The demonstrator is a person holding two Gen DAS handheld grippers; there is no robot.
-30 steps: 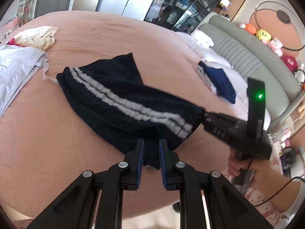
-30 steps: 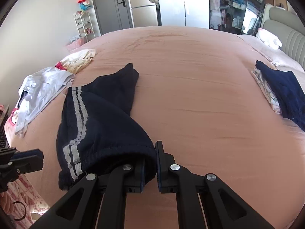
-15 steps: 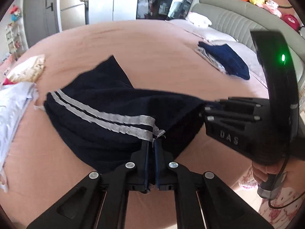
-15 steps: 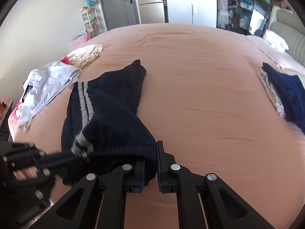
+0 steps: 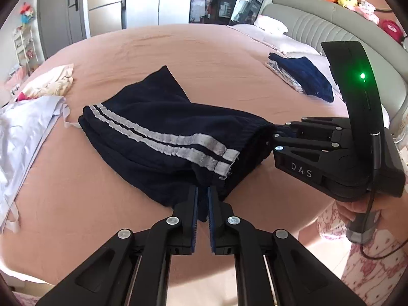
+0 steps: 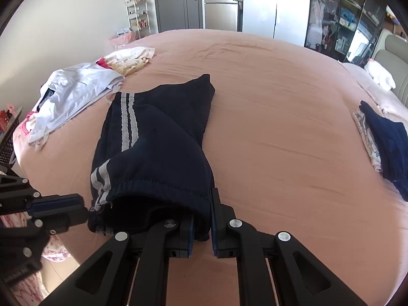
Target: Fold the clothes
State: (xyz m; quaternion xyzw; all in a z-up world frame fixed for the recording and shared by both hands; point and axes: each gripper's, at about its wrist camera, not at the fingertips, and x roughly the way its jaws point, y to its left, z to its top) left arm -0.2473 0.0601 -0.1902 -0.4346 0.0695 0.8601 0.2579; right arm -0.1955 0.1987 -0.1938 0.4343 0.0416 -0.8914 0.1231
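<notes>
Since a second ago your left gripper [image 5: 202, 199] is pinching, seemingly lightly, the shorts [image 5: 163, 137]' striped waistband corner, right gripper [image 6: 202, 225] clamping the other corner, readying a lift off the bed [image 5: 229, 58]'s near edge.

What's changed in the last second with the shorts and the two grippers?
The left gripper, open and short of the cloth a second ago, came in and closed on the striped waistband corner of the navy shorts; its jaws have just eased open slightly, cloth still between them. The waistband now stretches between both grippers. The right gripper stayed clamped on the other waistband end. The clothes pile and folded stack are unmoved.
</notes>
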